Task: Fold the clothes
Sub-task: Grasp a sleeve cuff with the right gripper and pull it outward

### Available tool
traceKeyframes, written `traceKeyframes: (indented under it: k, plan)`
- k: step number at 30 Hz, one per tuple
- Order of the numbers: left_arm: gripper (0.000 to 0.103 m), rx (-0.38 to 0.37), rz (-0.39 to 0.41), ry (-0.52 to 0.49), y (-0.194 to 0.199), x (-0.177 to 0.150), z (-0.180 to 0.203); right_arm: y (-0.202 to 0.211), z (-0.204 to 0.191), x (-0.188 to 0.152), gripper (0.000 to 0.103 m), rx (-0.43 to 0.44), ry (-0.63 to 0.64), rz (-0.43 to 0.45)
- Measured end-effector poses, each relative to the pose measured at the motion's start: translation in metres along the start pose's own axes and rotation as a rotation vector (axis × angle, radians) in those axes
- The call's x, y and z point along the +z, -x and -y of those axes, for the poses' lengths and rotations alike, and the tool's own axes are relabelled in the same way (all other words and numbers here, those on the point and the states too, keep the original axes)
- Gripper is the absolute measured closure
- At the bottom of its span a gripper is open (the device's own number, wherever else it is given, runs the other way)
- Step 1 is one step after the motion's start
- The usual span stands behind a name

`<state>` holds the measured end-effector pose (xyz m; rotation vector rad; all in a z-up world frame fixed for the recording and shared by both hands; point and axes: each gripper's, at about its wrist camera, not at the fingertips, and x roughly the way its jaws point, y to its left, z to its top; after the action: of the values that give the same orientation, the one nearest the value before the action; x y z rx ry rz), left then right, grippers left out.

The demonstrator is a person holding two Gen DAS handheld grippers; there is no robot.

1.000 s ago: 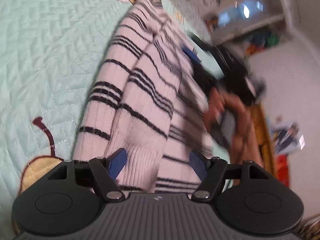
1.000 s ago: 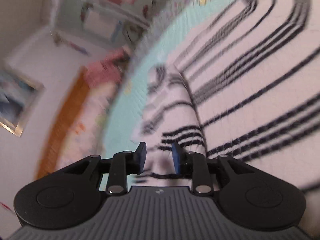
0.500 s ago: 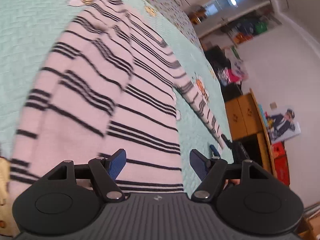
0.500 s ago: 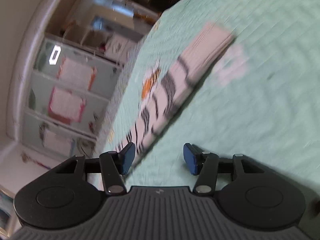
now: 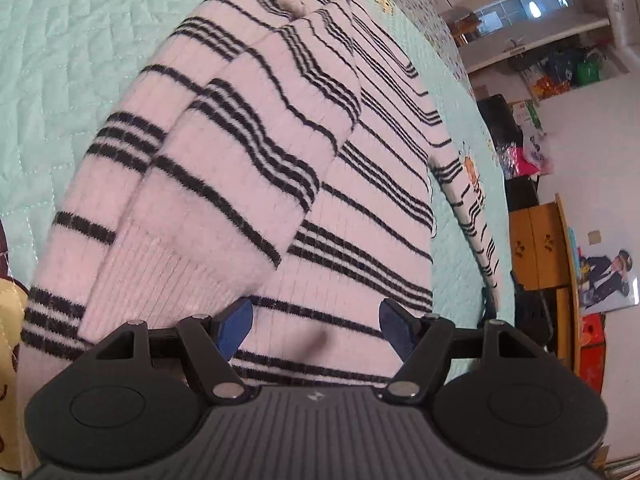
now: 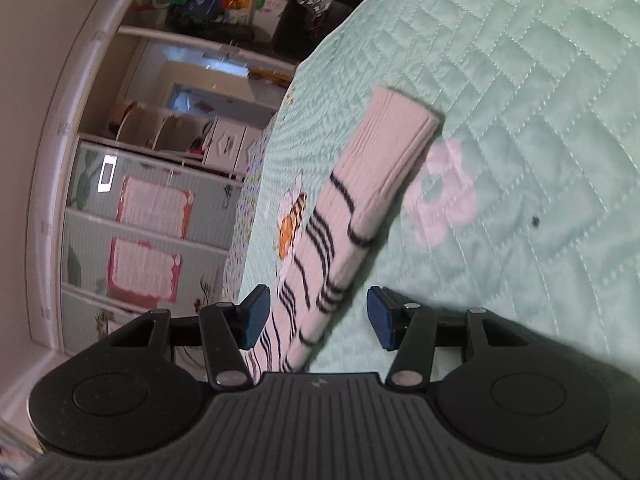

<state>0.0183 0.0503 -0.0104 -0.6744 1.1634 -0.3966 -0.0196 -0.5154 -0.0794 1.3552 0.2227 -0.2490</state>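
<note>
A pink sweater (image 5: 360, 208) with thin black stripes lies flat on the mint quilted bedspread (image 5: 60, 40). One sleeve (image 5: 240, 184) is folded across its body. The other sleeve (image 5: 472, 200) stretches out to the right. My left gripper (image 5: 316, 316) hovers open above the hem, with nothing between its blue pads. In the right wrist view that outstretched sleeve (image 6: 352, 208) runs away from me to its ribbed cuff (image 6: 400, 132). My right gripper (image 6: 316, 304) is open over it, one finger on each side, and the pads do not press the knit.
The bedspread (image 6: 540, 120) has an embroidered bee (image 6: 292, 220) and a pink flower (image 6: 444, 196) beside the sleeve. Past the bed's edge stand a yellow cabinet (image 5: 536, 244), white wardrobe doors (image 6: 152, 220) and cluttered shelves (image 6: 208, 4).
My right gripper left the sweater's body, swung over to the outstretched sleeve and widened its jaws. The hand and gripper are gone from the left view, which shifted slightly over the hem.
</note>
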Motion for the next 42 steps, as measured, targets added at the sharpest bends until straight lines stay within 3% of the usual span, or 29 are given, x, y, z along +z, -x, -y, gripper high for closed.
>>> traceKeyframes:
  k: [3, 8, 13, 21, 29, 34, 42]
  plan:
    - [0.030, 0.007, -0.015, -0.037, 0.002, 0.000, 0.008, -0.004, 0.000, 0.003, 0.048, -0.009, -0.031, 0.040]
    - [0.030, -0.052, -0.050, -0.091, 0.002, -0.004, 0.030, -0.010, 0.000, 0.006, 0.048, -0.024, -0.073, 0.114]
    - [0.030, -0.084, -0.068, -0.169, -0.007, -0.009, 0.062, -0.017, -0.002, 0.006, 0.051, -0.046, -0.040, 0.156]
    - [0.030, -0.042, -0.145, -0.237, -0.042, -0.016, 0.095, -0.021, 0.004, 0.010, 0.072, -0.070, 0.045, 0.209]
    - [0.030, 0.084, -0.146, -0.335, -0.075, -0.004, 0.144, -0.021, 0.005, 0.007, 0.072, -0.052, 0.182, 0.210]
    - [0.030, 0.124, -0.134, -0.471, -0.097, 0.005, 0.188, -0.020, 0.006, 0.001, 0.068, -0.011, 0.235, 0.251]
    - [0.030, 0.296, -0.118, -0.766, -0.147, 0.012, 0.267, -0.030, 0.008, 0.013, 0.062, 0.057, 0.221, 0.245]
